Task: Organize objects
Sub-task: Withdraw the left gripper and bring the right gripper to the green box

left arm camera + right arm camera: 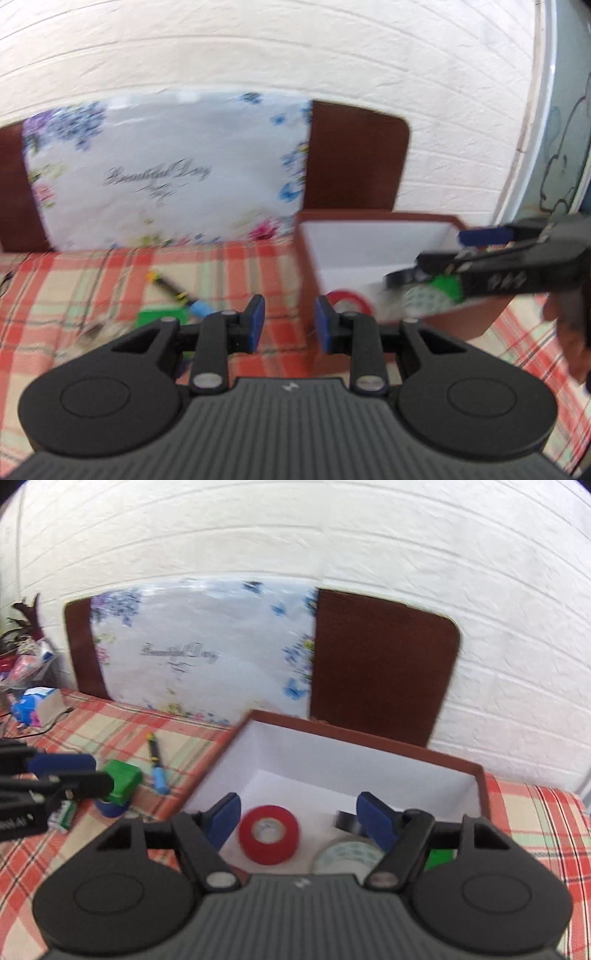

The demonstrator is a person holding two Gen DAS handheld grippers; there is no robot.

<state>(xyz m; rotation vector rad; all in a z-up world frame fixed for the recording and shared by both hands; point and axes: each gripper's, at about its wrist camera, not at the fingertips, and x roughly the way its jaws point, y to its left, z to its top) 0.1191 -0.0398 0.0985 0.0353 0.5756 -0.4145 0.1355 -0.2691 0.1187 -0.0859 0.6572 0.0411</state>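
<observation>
A brown box (369, 742) with a white inside sits on the plaid cloth; it shows in the left wrist view too (306, 258). In it lie a red tape roll (269, 834), a pale tape roll (347, 856), a black roll (345, 821) and something green (439, 858). My right gripper (300, 821) is open and empty above the box. My left gripper (289, 322) is open and empty by the box's left wall. Left of the box lie a green block (122, 781), a blue tape roll (109, 808) and a pen (157, 762).
A floral bag (203, 653) leans on a brown headboard (380, 664) against the white brick wall. A small carton (44, 703) and clutter sit at far left. A small green-and-white packet (64, 814) lies near the left gripper.
</observation>
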